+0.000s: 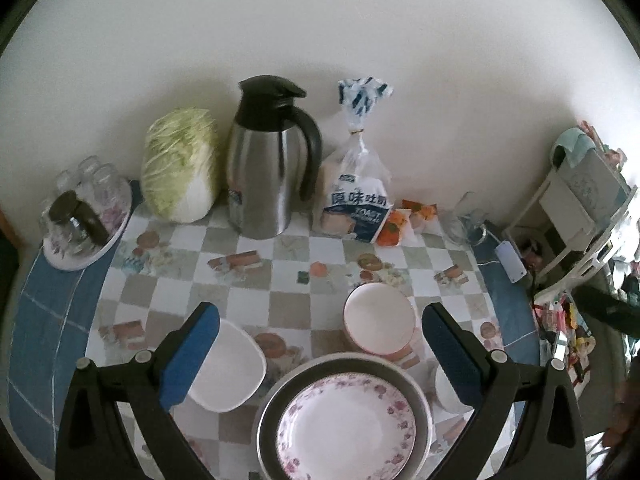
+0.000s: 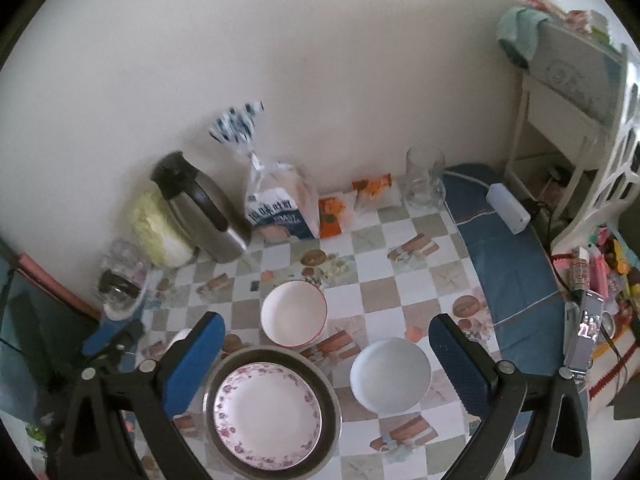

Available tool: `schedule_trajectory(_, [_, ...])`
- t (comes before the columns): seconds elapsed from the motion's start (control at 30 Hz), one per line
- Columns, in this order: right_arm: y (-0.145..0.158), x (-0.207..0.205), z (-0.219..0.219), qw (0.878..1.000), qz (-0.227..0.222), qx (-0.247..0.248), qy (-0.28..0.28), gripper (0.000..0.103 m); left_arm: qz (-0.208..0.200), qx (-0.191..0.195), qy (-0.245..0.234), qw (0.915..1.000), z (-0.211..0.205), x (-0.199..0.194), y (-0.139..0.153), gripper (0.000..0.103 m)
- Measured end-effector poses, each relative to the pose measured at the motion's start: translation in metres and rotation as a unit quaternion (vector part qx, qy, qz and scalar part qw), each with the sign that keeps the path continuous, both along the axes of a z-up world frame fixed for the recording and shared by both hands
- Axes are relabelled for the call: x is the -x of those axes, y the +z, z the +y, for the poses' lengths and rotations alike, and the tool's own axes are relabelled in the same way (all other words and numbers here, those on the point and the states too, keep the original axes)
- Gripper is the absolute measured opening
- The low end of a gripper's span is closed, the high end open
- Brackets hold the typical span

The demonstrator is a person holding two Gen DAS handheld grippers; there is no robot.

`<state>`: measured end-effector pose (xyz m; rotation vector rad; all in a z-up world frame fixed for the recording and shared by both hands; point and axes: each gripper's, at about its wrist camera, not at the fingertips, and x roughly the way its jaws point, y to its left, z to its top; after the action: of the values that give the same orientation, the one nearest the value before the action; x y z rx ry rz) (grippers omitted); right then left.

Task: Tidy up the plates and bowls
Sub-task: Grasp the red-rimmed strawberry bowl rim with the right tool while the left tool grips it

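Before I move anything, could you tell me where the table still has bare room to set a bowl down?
The widest free patch is the checked cloth between the steel jug and the pink-rimmed bowl. Another lies beyond the plain white bowl, toward the glass mug. The near edge is crowded: the floral plate in its metal pan, and the square white dish.

The left gripper [image 1: 320, 356] has 2 black angular fingers, each faced on its inner side with a blue textured pad [image 1: 192, 354] and pinned by silver round screws, with a triangular slot cut in each base. The right gripper [image 2: 326, 366] has the same build: black frame, blue ribbed pads [image 2: 460, 364], silver screws.
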<state>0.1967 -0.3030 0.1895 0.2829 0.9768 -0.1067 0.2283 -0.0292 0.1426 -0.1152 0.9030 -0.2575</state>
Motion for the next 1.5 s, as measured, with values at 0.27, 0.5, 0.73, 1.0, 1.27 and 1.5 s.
schedule_trajectory(0.27, [-0.059, -0.05, 0.013, 0.999, 0.046, 0.014, 0.004, 0.094, 0.038, -0.001, 0.014, 0.9992, -0.015, -0.047, -0.025, 0.101])
schedule_trajectory(0.5, [-0.121, -0.079, 0.024, 0.996, 0.083, 0.024, 0.019, 0.083, 0.082, -0.003, 0.004, 0.9966, -0.034, -0.074, -0.072, 0.101])
schedule_trajectory(0.73, [-0.181, -0.097, 0.031, 0.992, 0.12, 0.027, 0.033, 0.069, 0.115, -0.02, -0.008, 0.9931, -0.059, -0.095, -0.124, 0.101])
schedule_trajectory(1.0, [-0.229, -0.11, 0.03, 0.988, 0.144, 0.019, 0.042, 0.051, 0.157, -0.036, -0.037, 0.9863, -0.087, -0.111, -0.178, 0.101])
schedule_trajectory(1.27, [-0.264, -0.119, 0.027, 0.985, 0.163, -0.009, 0.051, 0.038, 0.191, -0.07, -0.037, 0.9783, -0.099, -0.124, -0.213, 0.101])
schedule_trajectory(1.5, [-0.275, -0.124, 0.026, 0.985, 0.161, -0.022, 0.055, 0.03, 0.221, -0.066, -0.037, 0.9722, -0.099, -0.13, -0.226, 0.048])
